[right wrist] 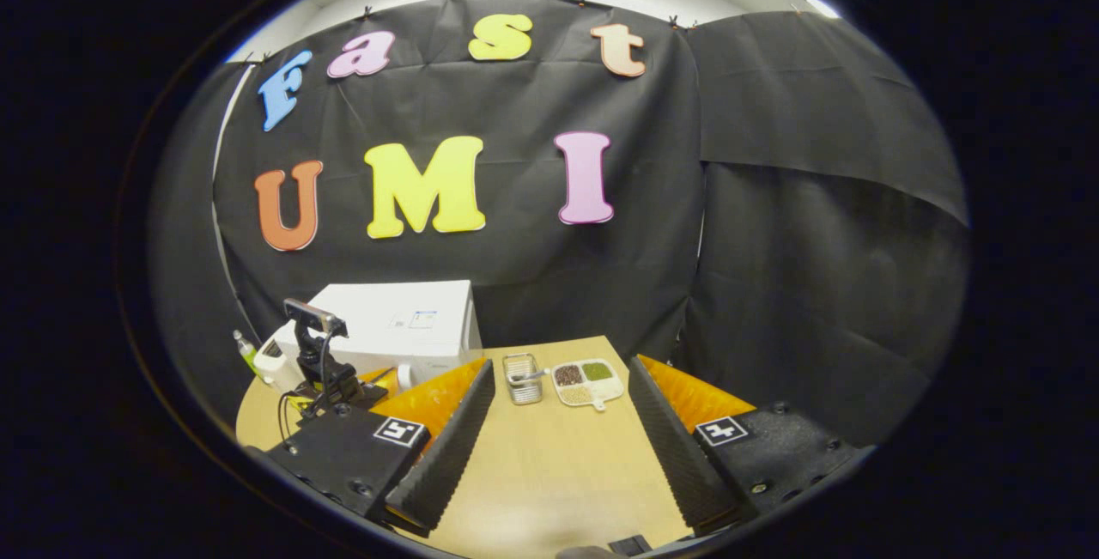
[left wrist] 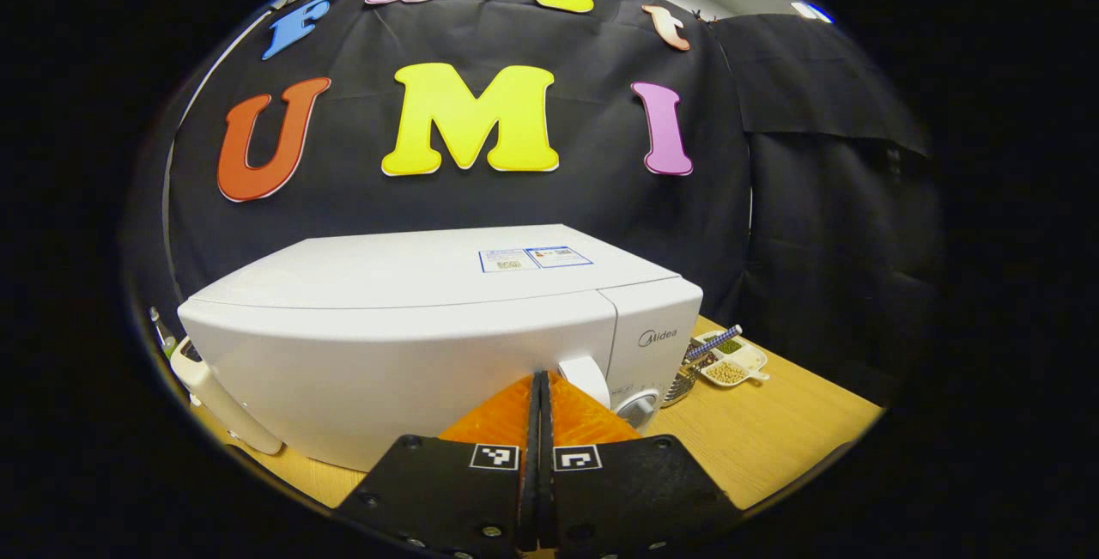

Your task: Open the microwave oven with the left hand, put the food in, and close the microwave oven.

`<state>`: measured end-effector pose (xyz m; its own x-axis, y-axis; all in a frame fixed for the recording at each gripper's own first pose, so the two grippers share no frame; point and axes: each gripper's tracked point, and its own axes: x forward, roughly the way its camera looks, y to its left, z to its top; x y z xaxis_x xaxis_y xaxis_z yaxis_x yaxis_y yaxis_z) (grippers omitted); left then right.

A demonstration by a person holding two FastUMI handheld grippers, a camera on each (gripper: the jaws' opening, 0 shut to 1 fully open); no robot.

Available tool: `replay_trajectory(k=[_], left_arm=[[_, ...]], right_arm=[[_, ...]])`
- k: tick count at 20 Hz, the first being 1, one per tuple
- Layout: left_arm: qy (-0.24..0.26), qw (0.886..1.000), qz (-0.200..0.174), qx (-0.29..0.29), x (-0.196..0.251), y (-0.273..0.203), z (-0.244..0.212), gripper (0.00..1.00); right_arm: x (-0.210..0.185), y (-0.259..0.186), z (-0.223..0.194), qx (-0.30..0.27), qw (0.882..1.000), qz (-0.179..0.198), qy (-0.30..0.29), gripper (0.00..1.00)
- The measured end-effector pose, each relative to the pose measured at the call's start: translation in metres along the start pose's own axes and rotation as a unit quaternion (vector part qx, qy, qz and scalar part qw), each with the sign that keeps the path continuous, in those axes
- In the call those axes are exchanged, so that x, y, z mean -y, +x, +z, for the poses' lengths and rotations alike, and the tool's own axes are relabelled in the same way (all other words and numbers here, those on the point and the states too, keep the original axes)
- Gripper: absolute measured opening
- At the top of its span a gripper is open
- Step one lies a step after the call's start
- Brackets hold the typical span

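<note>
- my left hand-held gripper (left wrist: 542,387) has its two fingers pressed flat together with nothing between them, tips pointing at the front of the microwave oven (left wrist: 412,336), just short of it or touching; i cannot tell which.
- in the left gripper view the microwave oven's door is closed, and its round white handle knob (left wrist: 585,377) sits just right of my fingertips, beside the control panel with a dial (left wrist: 637,409).
- my right hand-held gripper (right wrist: 560,387) is spread wide apart, holding nothing, over bare wood of the bench (right wrist: 549,464).
- between its fingers, farther along the bench, i see a white divided dish (right wrist: 589,382) of food in three sections, with a small metal basket (right wrist: 522,379) just left of it, near but apart.
- in the right gripper view the microwave oven (right wrist: 403,327) stands at the far left of the bench, well apart from the dish, with the other gripper and its camera (right wrist: 313,318) in front of it.
- a small bottle (right wrist: 245,349) stands left of the oven.
</note>
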<state>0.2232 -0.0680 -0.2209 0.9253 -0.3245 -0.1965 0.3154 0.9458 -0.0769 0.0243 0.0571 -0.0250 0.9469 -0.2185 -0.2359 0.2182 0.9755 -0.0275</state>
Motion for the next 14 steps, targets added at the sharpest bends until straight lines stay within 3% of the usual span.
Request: replay_trajectory(k=[5,8,11,14], left_arm=[[-0.008,0.999,0.041,-0.012,-0.026,-0.071,-0.016,0.02],[-0.003,0.996,0.073,-0.046,-0.049,-0.129,-0.042,0.96],[-0.027,0.993,0.099,-0.066,-0.064,-0.183,-0.05,0.94],[-0.056,0.989,0.126,-0.05,-0.076,-0.23,-0.02,0.94]], right_arm=[[0.008,0.0,0.014,0.023,1.0,-0.012,-0.017,1.0],[-0.004,0.007,0.016,0.025,1.0,0.004,-0.017,0.99],[-0.025,0.008,0.017,0.025,0.999,0.031,-0.01,1.0],[-0.048,0.003,0.017,0.033,0.998,0.058,-0.018,1.0]])
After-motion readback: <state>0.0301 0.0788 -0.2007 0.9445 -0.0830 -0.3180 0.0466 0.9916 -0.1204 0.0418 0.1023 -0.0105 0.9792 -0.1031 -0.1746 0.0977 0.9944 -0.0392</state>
